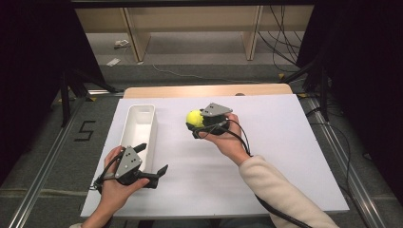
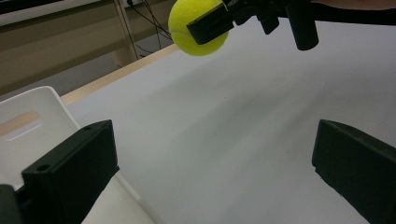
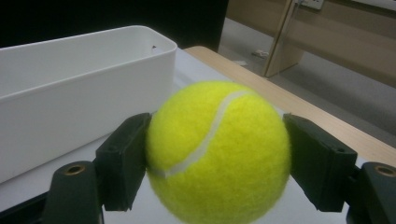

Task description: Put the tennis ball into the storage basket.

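High view: the right tongs [image 1: 194, 124] are clamped on a yellow tennis ball [image 1: 195, 118], held in the person's right hand [image 1: 228, 137] over the white table [image 1: 266, 156], in its far middle part. The ball sits just to the right of the white bin [image 1: 139, 130], near the bin's far end but apart from it. The bin is long and narrow, stands open side up along the left part of the table, and runs from the near side toward the far side. The left tongs [image 1: 152, 159] lie at the near end of the bin, held in the left hand [image 1: 116, 183]; their jaws are spread wide with nothing between them, one jaw close to the bin's near corner and the other over bare table. Right gripper view: the tennis ball [image 3: 218, 151] fills the gap between the two black jaws, which press on its left and right sides; its white seam curves across the front. The long wall of the bin [image 3: 84, 112] stands behind and to the left of the ball. Whether the ball touches the table cannot be told from this view. Left gripper view: both jaws stand far apart over the table surface [image 2: 224, 140], gripping nothing; the bin's corner [image 2: 44, 114] lies beside the left jaw, and the ball [image 2: 196, 28] appears farther off, raised clear of the table in the right tongs [image 2: 210, 25].
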`<control>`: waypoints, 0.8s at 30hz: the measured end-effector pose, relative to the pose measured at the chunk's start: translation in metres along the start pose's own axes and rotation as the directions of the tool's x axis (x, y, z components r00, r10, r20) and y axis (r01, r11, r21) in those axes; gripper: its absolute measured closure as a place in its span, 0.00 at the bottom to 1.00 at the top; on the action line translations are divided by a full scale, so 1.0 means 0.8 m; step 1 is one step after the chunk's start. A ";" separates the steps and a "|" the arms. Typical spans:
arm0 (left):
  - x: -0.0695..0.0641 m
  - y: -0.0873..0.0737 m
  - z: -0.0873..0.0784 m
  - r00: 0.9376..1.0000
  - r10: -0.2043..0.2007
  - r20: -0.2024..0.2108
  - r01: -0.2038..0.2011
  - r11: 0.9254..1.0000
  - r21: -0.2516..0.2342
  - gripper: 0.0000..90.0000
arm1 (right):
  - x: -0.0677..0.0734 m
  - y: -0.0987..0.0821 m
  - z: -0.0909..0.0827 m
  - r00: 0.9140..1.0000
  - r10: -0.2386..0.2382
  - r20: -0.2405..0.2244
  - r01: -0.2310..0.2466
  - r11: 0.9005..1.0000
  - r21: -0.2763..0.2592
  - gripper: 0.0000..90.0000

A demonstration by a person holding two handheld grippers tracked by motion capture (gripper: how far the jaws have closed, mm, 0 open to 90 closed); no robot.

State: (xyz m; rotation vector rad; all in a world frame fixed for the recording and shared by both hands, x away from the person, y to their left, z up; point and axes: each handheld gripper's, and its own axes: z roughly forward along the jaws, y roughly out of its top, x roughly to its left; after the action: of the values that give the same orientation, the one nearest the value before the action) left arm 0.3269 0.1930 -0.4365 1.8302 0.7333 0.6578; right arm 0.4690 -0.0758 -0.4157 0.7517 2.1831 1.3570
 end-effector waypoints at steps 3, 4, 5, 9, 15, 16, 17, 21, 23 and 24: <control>0.000 0.000 0.000 1.000 0.000 0.001 0.000 1.000 0.001 0.00 | 0.002 0.000 0.002 1.000 -0.002 -0.006 0.002 1.000 0.002 0.30; 0.000 0.000 0.000 1.000 -0.001 0.001 0.001 1.000 0.000 0.00 | 0.003 0.000 0.003 1.000 -0.001 -0.006 0.001 1.000 0.003 0.30; 0.000 0.000 0.000 1.000 -0.001 0.001 0.001 1.000 0.000 0.00 | 0.003 0.000 0.003 1.000 -0.001 -0.006 0.001 1.000 0.003 0.30; 0.000 0.000 0.000 1.000 -0.001 0.001 0.001 1.000 0.000 0.00 | 0.002 0.000 0.003 1.000 0.000 -0.006 0.000 1.000 0.004 0.30; 0.000 0.000 0.000 1.000 -0.001 0.000 0.001 1.000 -0.002 0.00 | 0.005 0.004 0.007 1.000 -0.001 -0.009 0.002 1.000 0.002 0.30; 0.000 0.000 0.000 1.000 -0.001 0.000 0.001 1.000 -0.002 0.00 | 0.005 0.005 0.007 1.000 -0.002 -0.010 0.002 1.000 0.002 0.30; 0.000 0.000 0.000 1.000 -0.001 0.000 0.001 1.000 -0.002 0.00 | 0.006 0.005 0.008 1.000 -0.004 -0.013 0.004 1.000 0.004 0.30; 0.000 0.000 0.000 1.000 0.000 0.001 0.000 1.000 -0.004 0.00 | 0.009 0.006 0.011 1.000 -0.006 -0.016 0.006 1.000 0.006 0.30; 0.000 0.000 0.000 1.000 -0.001 0.001 0.001 1.000 -0.004 0.00 | 0.009 0.007 0.012 1.000 -0.009 -0.017 0.009 1.000 0.006 0.30; 0.000 0.000 0.000 1.000 0.000 0.001 0.000 1.000 -0.004 0.00 | 0.009 0.007 0.012 1.000 -0.009 -0.017 0.009 1.000 0.006 0.30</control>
State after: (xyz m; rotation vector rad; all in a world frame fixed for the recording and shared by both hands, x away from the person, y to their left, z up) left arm 0.3267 0.1929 -0.4363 1.8269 0.7312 0.6583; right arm 0.4710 -0.0624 -0.4154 0.7338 2.2018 1.3578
